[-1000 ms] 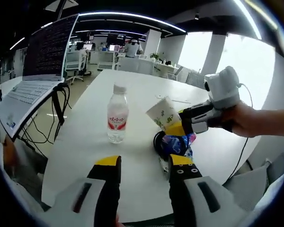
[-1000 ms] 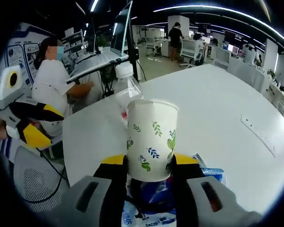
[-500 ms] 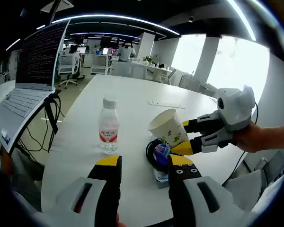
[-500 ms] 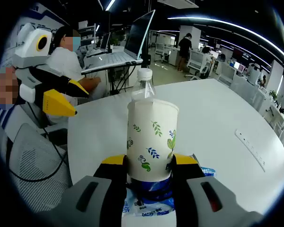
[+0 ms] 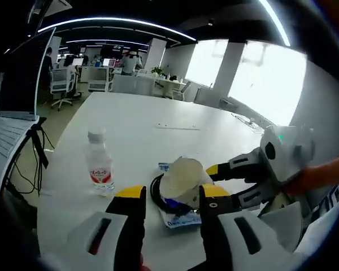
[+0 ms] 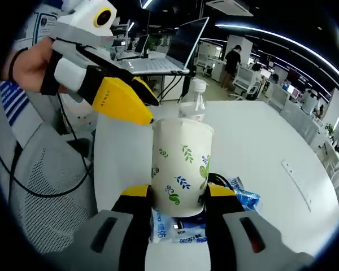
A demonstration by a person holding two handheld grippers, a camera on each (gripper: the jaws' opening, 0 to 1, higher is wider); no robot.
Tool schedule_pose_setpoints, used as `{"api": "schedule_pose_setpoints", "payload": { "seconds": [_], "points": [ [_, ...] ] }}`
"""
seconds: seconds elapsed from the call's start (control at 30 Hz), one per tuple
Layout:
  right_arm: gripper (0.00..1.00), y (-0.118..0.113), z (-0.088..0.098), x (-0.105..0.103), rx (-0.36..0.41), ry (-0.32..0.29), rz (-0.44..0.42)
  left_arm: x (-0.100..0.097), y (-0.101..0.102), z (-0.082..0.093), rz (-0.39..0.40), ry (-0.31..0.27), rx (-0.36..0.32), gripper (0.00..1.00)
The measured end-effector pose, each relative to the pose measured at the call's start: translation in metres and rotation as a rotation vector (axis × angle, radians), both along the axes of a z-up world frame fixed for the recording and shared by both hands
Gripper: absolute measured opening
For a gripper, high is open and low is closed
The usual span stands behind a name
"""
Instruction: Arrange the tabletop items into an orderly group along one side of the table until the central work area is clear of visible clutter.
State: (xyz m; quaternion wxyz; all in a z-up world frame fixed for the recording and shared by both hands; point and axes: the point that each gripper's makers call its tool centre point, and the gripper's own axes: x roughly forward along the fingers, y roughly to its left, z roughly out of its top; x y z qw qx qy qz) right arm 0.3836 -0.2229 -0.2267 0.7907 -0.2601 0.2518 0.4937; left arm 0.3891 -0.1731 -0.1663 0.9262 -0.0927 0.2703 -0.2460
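Observation:
A white paper cup (image 6: 181, 166) with a leaf print stands upright between the jaws of my right gripper (image 6: 178, 195), which is shut on it. In the left gripper view the cup (image 5: 179, 176) is tilted, held from the right by the right gripper (image 5: 212, 179) over a black cable coil (image 5: 156, 195) and a blue snack packet (image 5: 178, 219). My left gripper (image 5: 172, 195) is open with nothing gripped, just in front of the cup. A clear water bottle (image 5: 99, 168) with a red label stands to the left. The left gripper (image 6: 152, 111) hovers beside the cup's rim.
An open laptop (image 6: 158, 59) on a stand sits past the table's edge. A white power strip (image 5: 178, 127) lies further along the white table (image 5: 135, 121). A grey mesh chair (image 6: 45, 186) stands by the table's near side. People sit at distant desks.
The right gripper carried the cup down and closer to my left gripper, above the coil and packet. In the right gripper view, the left gripper came in close to the cup's rim.

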Motion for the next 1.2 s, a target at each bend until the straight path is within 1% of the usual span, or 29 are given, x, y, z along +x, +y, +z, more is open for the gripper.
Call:
{"api": "schedule_pose_setpoints", "payload": {
  "seconds": [0.2,0.27,0.33,0.47,0.5,0.53,0.57,0.6,0.63,0.67,0.73,0.77,0.83,1.0,1.07,1.2],
  "points": [
    [0.36,-0.005,0.001,-0.004,-0.019,-0.025,0.015,-0.003,-0.019,-0.005,-0.075,0.026,-0.013,0.34],
    [0.36,-0.007,0.001,-0.005,-0.026,-0.038,0.023,-0.004,-0.023,-0.007,-0.09,0.034,-0.015,0.31],
    [0.36,-0.009,0.001,-0.006,-0.035,-0.048,0.032,-0.006,-0.029,-0.006,-0.108,0.047,-0.04,0.26],
    [0.36,-0.011,0.002,-0.01,-0.046,-0.068,0.056,-0.009,-0.039,-0.007,-0.154,0.053,-0.034,0.19],
    [0.36,-0.012,0.002,-0.011,-0.048,-0.075,0.062,-0.01,-0.041,-0.008,-0.16,0.059,-0.034,0.19],
    [0.36,-0.012,0.002,-0.012,-0.05,-0.08,0.068,-0.012,-0.044,-0.01,-0.171,0.08,-0.047,0.17],
    [0.36,-0.012,0.002,-0.013,-0.06,-0.095,0.083,-0.014,-0.047,-0.01,-0.175,0.098,-0.076,0.14],
    [0.36,-0.012,0.002,-0.014,-0.065,-0.098,0.089,-0.014,-0.048,-0.009,-0.173,0.102,-0.085,0.11],
    [0.36,-0.012,0.001,-0.015,-0.077,-0.107,0.1,-0.014,-0.05,-0.008,-0.161,0.111,-0.117,0.09],
    [0.36,-0.013,0.0,-0.015,-0.086,-0.112,0.109,-0.015,-0.049,-0.009,-0.171,0.112,-0.117,0.08],
    [0.36,-0.014,-0.002,-0.017,-0.096,-0.117,0.12,-0.017,-0.052,-0.008,-0.171,0.125,-0.144,0.03],
    [0.36,-0.014,-0.003,-0.018,-0.099,-0.12,0.127,-0.016,-0.051,-0.008,-0.161,0.128,-0.156,0.02],
    [0.36,-0.014,-0.002,-0.019,-0.09,-0.115,0.122,-0.019,-0.054,-0.007,-0.166,0.143,-0.174,0.01],
    [0.35,-0.011,-0.005,-0.022,-0.064,-0.106,0.113,-0.023,-0.059,-0.008,-0.179,0.159,-0.163,0.0],
    [0.36,-0.011,-0.007,-0.022,-0.068,-0.114,0.113,-0.025,-0.061,-0.009,-0.182,0.163,-0.156,0.0],
    [0.36,-0.011,-0.005,-0.022,-0.064,-0.12,0.117,-0.025,-0.061,-0.008,-0.166,0.178,-0.176,0.0]
  ]
}}
